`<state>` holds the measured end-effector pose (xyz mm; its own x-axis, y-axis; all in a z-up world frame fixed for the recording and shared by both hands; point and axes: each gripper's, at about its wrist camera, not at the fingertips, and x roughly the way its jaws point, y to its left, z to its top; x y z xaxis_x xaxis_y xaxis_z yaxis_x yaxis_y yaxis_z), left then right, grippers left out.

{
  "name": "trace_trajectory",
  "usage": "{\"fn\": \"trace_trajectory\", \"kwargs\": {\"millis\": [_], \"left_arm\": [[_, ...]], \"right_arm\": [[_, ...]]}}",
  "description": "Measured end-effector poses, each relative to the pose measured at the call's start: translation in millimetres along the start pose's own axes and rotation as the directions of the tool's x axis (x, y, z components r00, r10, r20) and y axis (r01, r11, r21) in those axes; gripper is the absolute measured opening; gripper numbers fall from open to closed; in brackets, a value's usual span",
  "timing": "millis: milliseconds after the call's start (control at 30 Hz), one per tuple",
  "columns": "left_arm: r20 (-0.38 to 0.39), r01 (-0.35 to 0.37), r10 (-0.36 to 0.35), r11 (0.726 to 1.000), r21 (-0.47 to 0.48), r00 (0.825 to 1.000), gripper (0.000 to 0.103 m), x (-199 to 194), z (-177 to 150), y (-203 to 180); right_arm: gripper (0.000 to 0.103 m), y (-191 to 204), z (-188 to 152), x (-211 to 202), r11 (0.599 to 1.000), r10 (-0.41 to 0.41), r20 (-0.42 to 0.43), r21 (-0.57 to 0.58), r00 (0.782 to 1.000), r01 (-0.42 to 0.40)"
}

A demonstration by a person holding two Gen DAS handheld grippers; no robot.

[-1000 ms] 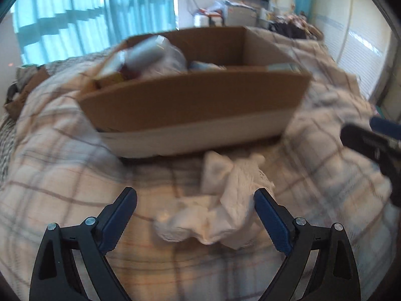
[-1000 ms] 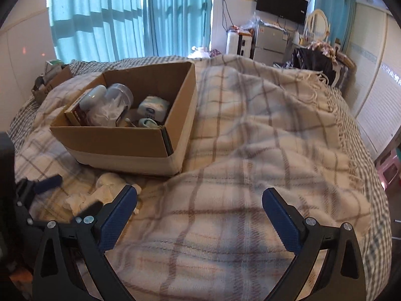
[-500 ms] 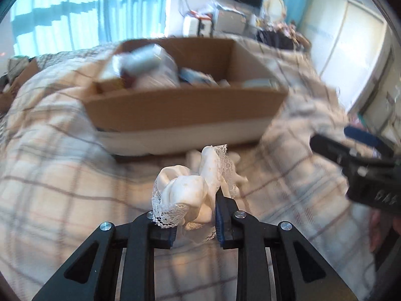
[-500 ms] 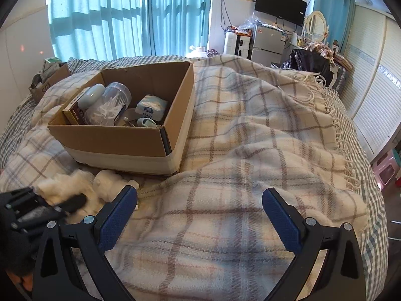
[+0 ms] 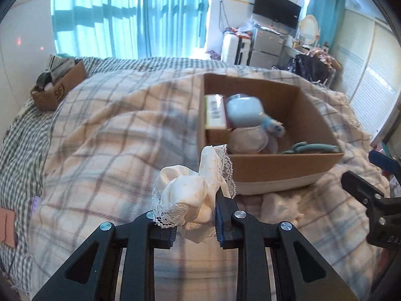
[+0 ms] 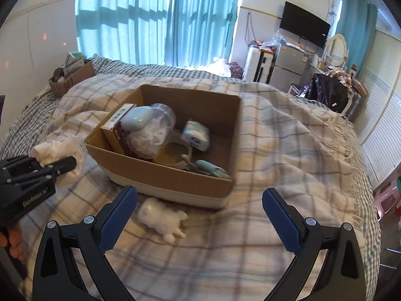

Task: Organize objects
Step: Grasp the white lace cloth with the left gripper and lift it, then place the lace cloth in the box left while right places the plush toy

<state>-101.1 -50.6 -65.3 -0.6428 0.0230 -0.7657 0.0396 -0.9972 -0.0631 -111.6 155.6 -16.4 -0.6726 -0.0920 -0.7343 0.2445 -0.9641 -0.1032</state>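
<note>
My left gripper is shut on a white lace-trimmed cloth and holds it above the plaid blanket, left of the cardboard box. It also shows in the right wrist view, with the cloth bunched at its tips. The box holds a carton, a blue-lidded jar, a tissue pack and teal pliers. My right gripper is open and empty, just in front of the box. A white fluffy toy lies on the blanket between its fingers, nearer the left one.
A plaid blanket covers the bed in soft folds. A smaller cardboard box of items sits at the far left edge of the bed. Curtains, a fridge and a TV stand behind the bed.
My left gripper closed on the lace cloth, lifted it off the blanket and swung left of the box. My right gripper moved left to the box front, over the white toy.
</note>
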Motion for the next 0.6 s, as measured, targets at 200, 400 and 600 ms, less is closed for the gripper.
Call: {"fn": "trace_trajectory", "kwargs": {"millis": [200, 400, 600], "left_arm": [[-0.032, -0.014, 0.016, 0.999, 0.047, 0.999, 0.024, 19, -13, -2], [-0.055, 0.013, -0.011, 0.999, 0.045, 0.998, 0.024, 27, -17, 0], [-0.071, 0.035, -0.034, 0.999, 0.017, 0.997, 0.024, 29, -19, 3]], "right_arm": [[0.1, 23, -11, 45, 1.0, 0.019, -0.079, -0.021, 0.997, -0.02], [0.1, 24, -23, 78, 0.998, 0.056, -0.164, 0.004, 0.985, -0.056], [0.095, 35, -34, 107, 0.993, 0.111, -0.267, -0.003, 0.957, -0.116]]}}
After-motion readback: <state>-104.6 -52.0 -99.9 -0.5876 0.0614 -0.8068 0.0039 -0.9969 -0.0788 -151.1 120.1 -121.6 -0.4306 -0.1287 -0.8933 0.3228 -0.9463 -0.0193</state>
